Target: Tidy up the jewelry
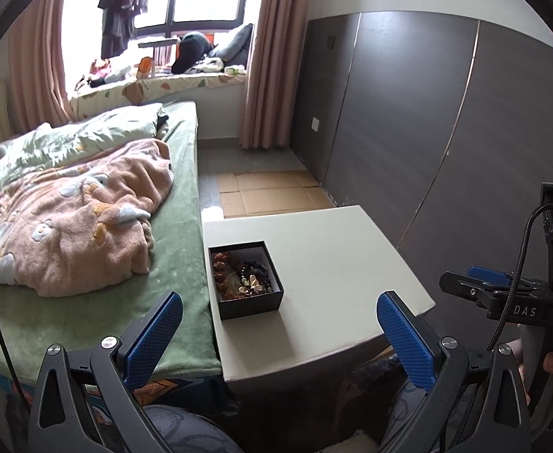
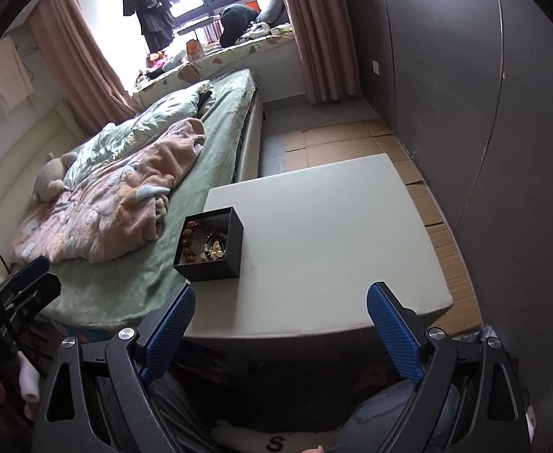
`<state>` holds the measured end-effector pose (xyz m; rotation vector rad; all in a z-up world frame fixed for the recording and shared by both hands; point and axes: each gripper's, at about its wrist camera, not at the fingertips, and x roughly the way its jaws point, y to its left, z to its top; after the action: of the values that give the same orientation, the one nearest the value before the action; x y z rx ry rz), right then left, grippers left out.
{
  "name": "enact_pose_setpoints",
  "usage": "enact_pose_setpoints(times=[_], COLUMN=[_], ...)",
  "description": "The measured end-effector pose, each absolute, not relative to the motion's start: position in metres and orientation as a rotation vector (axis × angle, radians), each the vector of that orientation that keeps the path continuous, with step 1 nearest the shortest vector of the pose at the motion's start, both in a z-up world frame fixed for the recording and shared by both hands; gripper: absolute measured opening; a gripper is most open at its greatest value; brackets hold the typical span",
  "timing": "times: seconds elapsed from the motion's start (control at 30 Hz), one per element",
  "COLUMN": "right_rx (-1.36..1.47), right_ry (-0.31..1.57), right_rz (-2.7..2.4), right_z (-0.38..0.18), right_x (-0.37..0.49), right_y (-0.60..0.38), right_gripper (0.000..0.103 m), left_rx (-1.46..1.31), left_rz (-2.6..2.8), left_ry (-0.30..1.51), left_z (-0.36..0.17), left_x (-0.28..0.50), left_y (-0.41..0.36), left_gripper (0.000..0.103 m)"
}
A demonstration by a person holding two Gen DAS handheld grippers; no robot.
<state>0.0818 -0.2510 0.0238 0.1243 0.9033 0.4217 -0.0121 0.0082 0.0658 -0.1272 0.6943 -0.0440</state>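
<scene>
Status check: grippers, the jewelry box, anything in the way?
Left gripper and right gripper open, empty. Box open on table, jewelry inside. Nothing in the way.

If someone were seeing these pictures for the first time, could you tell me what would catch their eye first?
Probably the black box of beaded jewelry, open at the left edge of the pale table, close against the bed. Next, the pink blanket rumpled on the green bed beside it. Framing each view are the left gripper and right gripper, jaws wide and empty.

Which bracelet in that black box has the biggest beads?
The reddish-brown bracelet curled along the left side of the black box. Its chunky round beads outsize the small dark beads beside the golden butterfly-like ornament.
</scene>
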Motion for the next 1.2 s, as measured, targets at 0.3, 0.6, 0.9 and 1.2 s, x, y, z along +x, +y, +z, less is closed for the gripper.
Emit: enact_pose_setpoints(times=[0.3, 0.6, 0.9, 1.2], right_rx=[0.128, 0.126, 0.159, 0.159], right_ry=[0.831, 0.808, 0.785, 0.789], right_rz=[0.374, 0.372, 0.362, 0.373], right_z=[0.030, 0.027, 0.025, 0.021], right_x=[0.041, 0.015, 0.012, 0.007], right_y=[-0.272, -0.284, -0.293, -0.291], right_gripper=[0.103, 0.103, 0.103, 0.103], left_rx=[-0.089, -0.109, -0.103, -0.083], left_rz=[-0.028, -0.024, -0.018, -0.018], left_ry=[0.590, 0.567, 0.575, 0.572], left_z=[0.074, 0.066, 0.062, 0.063], left_x=[-0.053, -0.074, -0.080, -0.085], left_y=[-0.001, 0.002, 0.004, 0.003], left_gripper=[0.103, 0.103, 0.103, 0.103])
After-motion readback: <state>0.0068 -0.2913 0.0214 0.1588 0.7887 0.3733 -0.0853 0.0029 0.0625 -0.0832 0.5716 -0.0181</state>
